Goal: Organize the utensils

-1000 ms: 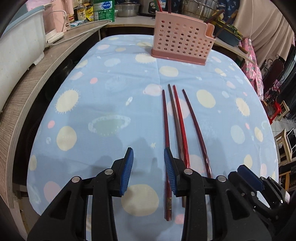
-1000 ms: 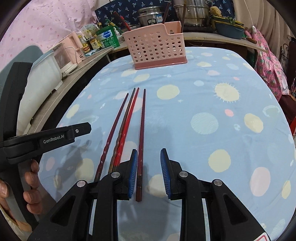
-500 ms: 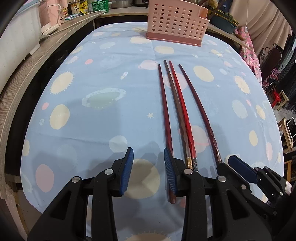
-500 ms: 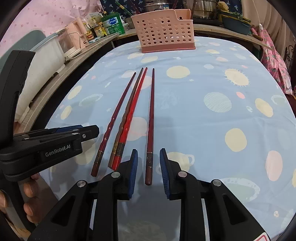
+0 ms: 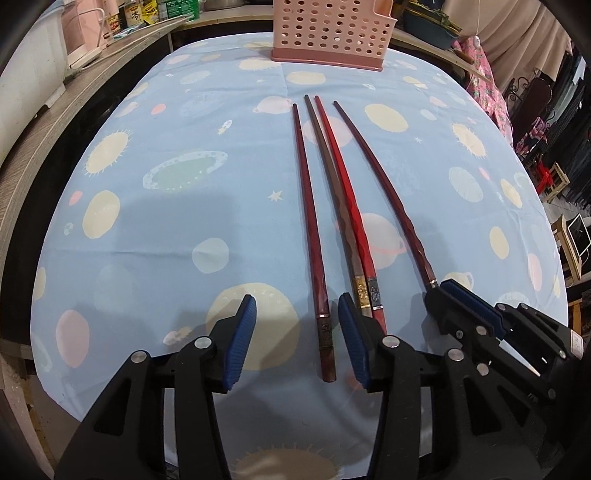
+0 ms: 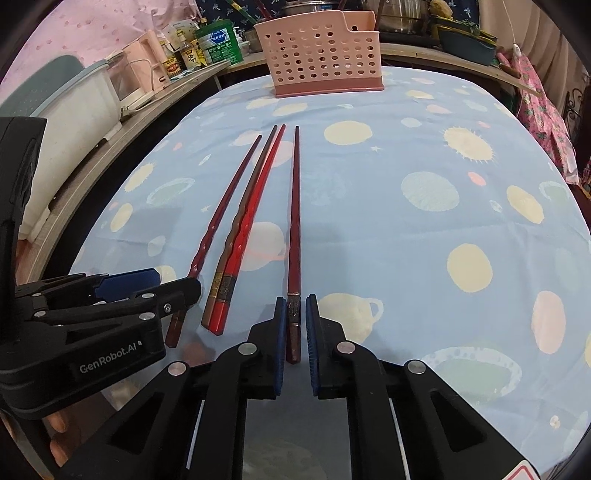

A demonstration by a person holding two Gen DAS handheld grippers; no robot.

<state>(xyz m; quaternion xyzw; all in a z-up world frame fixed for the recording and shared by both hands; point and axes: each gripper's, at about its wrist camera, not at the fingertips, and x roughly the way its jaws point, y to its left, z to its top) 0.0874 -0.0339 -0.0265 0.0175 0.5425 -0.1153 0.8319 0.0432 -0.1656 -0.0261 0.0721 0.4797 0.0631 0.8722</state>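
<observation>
Left wrist view: the left gripper (image 5: 297, 341) is opening, its jaws spread around the butt of the leftmost chopstick (image 5: 309, 229) without touching it. The stick's long axis runs straight ahead toward the pink basket (image 5: 332, 35) across the blue tablecloth (image 5: 147, 229).

Right wrist view: the right gripper (image 6: 295, 338) is pinched on the butt of the rightmost chopstick (image 6: 294, 229), also pointing at the basket; the middle pair (image 6: 243, 229) lies between, untouched.

Four chopsticks (image 5: 310, 206), one pink perforated basket (image 5: 332, 33), and two grippers (image 6: 294, 332).
</observation>
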